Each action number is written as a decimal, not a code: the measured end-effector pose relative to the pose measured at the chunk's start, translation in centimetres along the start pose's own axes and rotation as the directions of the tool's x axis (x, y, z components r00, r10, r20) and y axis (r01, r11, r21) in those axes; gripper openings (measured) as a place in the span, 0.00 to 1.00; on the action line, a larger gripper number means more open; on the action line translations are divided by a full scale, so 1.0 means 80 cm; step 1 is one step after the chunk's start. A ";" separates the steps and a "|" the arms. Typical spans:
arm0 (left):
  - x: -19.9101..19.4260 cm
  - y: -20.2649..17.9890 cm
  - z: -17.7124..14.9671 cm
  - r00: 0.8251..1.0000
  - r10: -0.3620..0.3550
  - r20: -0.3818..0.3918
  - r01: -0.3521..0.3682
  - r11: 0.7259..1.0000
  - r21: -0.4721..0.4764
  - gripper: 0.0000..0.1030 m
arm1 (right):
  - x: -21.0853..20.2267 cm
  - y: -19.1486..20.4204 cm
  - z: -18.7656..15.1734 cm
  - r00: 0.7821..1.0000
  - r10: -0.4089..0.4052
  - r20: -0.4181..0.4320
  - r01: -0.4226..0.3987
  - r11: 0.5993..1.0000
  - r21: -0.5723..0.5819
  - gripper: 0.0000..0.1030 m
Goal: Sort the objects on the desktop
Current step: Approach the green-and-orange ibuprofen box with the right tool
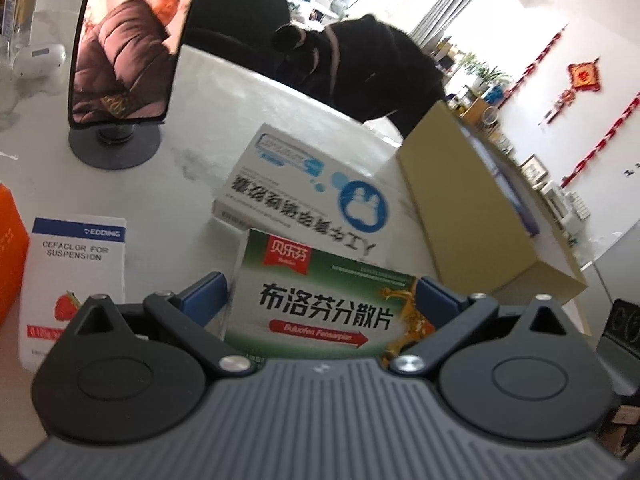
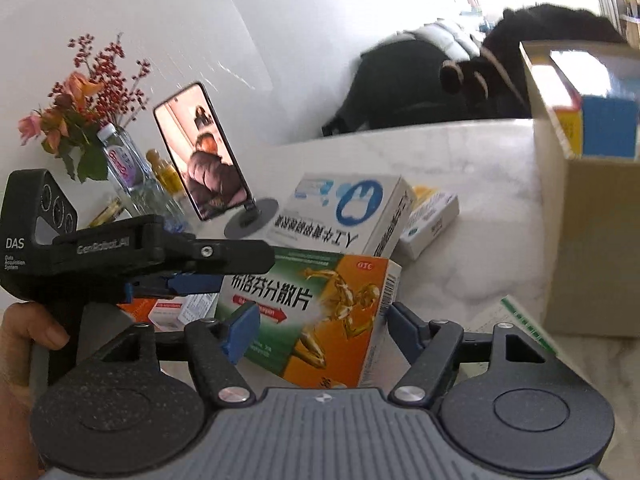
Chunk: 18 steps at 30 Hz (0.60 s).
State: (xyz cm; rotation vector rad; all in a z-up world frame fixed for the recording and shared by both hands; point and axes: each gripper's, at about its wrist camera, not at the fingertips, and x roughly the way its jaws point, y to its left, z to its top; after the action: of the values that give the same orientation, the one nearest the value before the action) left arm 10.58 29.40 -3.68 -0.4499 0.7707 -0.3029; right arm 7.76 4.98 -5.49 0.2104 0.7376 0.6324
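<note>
On the desk (image 1: 192, 80), from the left: the Cefaclor box (image 1: 76, 272), then the green ibuprofen box (image 1: 320, 300), clamped in the left tongs (image 1: 322, 294). The right tongs (image 2: 316, 330) straddle it too, their pads apart. If both pull, the carton may twist or crush. At right, the cardboard box (image 2: 592, 240) holds medicine cartons.

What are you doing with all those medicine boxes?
A person is tidying a table with a gripper in each hand. The left gripper is closed on a green and orange medicine box, held up off the table. The right gripper has the same box between its open fingers, as if taking it over. Behind it a white and blue box lies on the table, and a cardboard box with packets inside stands at the right.
</note>
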 end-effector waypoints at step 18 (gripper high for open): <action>-0.038 -0.022 -0.060 0.985 -0.040 0.169 0.054 0.995 -0.082 0.99 | -0.060 0.013 -0.037 0.997 -0.019 0.071 0.034 0.975 -0.219 0.65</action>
State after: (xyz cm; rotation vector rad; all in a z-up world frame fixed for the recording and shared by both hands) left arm 4.86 27.83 -4.08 -0.5688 0.6116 -0.2726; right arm 2.56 2.83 -4.56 0.0179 0.5979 0.6729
